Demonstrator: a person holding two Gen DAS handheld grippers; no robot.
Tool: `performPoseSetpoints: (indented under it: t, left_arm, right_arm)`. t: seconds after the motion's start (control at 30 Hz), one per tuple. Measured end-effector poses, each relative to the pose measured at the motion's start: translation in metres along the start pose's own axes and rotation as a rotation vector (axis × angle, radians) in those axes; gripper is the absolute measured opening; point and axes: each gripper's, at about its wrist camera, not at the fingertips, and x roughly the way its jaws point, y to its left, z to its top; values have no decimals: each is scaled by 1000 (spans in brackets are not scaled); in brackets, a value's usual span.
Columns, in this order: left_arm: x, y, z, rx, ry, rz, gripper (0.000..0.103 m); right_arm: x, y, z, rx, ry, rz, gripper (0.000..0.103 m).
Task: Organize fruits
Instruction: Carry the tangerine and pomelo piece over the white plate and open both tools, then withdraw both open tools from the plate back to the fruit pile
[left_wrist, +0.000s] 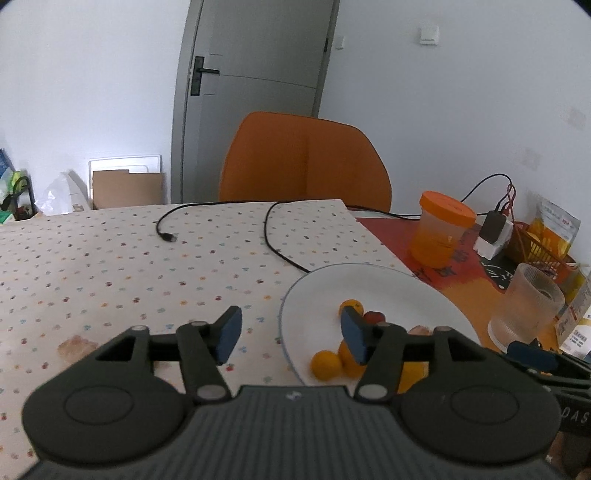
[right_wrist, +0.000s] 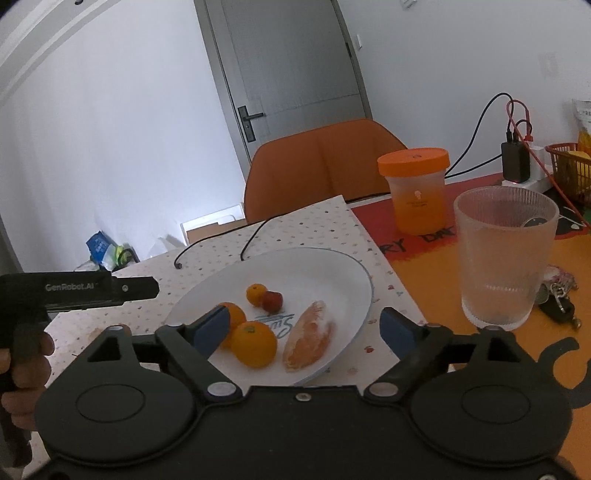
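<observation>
Both the left gripper (left_wrist: 290, 334) and the right gripper (right_wrist: 304, 328) were released and empty. The fruits lay gathered on the white plate (right_wrist: 332, 266), just ahead of the right jaws, probably already sorted there.

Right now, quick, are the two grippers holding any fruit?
Left gripper: open, holding nothing, over the tablecloth and the plate edge.
Right gripper: open, holding nothing, fingers apart above the plate with the oranges.

Two handheld black grippers (left_wrist: 291, 334), blue-padded fingertips (left_wrist: 228, 334) — ribbed grey housings.
Round black discs flanking silver pivot screws on right gripper (right_wrist: 306, 328); white "GenRobot.AI" lettering along left unit's side — bare hand (right_wrist: 22, 373) on grip.
</observation>
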Motion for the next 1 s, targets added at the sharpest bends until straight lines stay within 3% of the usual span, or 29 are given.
performPoseSetpoints:
  t: [0.17,0.77,1.0]
  left_arm:
    - [-15,12,-3,-15,-7,33,81]
    - [-73,43,-6,-42,-66,150,100]
    - [-96,51,-5,-37,-91,150,101]
  right_arm:
    - [-4,3,-3,24,-22,15,102]
    - [-21,28,1,61,-15,68,103]
    - [-28,45,7,32,-34,70,103]
